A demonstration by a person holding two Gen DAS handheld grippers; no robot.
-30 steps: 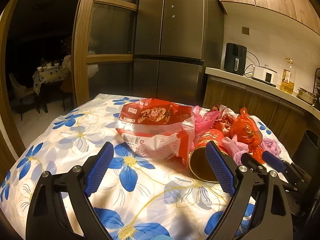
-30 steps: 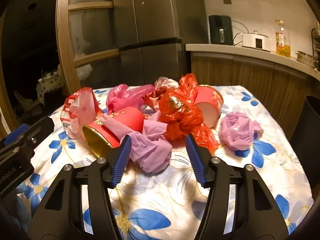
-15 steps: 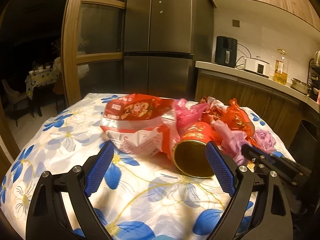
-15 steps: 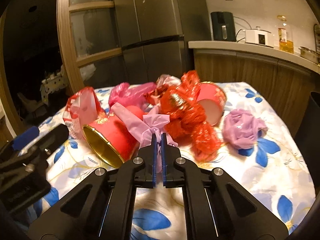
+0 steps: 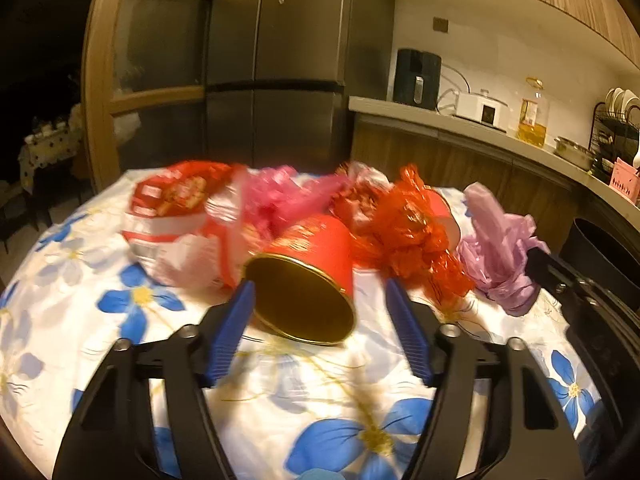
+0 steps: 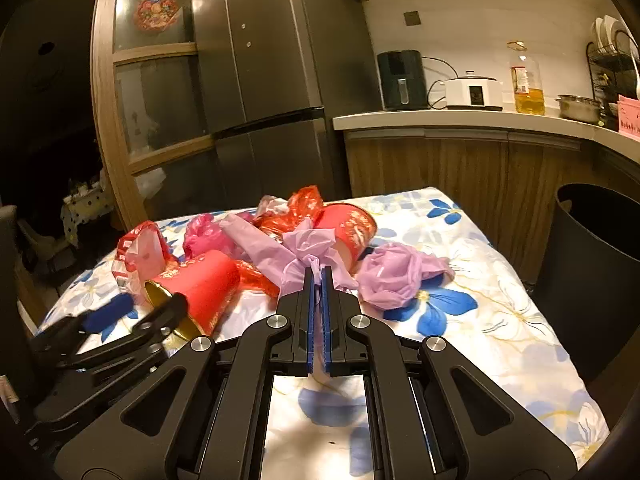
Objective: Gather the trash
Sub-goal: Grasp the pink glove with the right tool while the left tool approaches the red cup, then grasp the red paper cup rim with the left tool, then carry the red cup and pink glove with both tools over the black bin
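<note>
Right gripper point(image 6: 317, 280) had clamped on the lilac bag point(image 6: 298, 254) and lifted it clear of the red cup point(image 6: 200, 286); bin point(image 6: 592, 264) sat right of cup. Left gripper point(image 5: 320, 312) narrowed, still open, straddling cup point(image 5: 308, 276), nothing held

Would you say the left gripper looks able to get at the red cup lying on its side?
Probably yes. The left gripper is open, its fingers flank the red cup's gold mouth, and nothing lies between. The right gripper, shut on a purple bag, stays clear.
</note>
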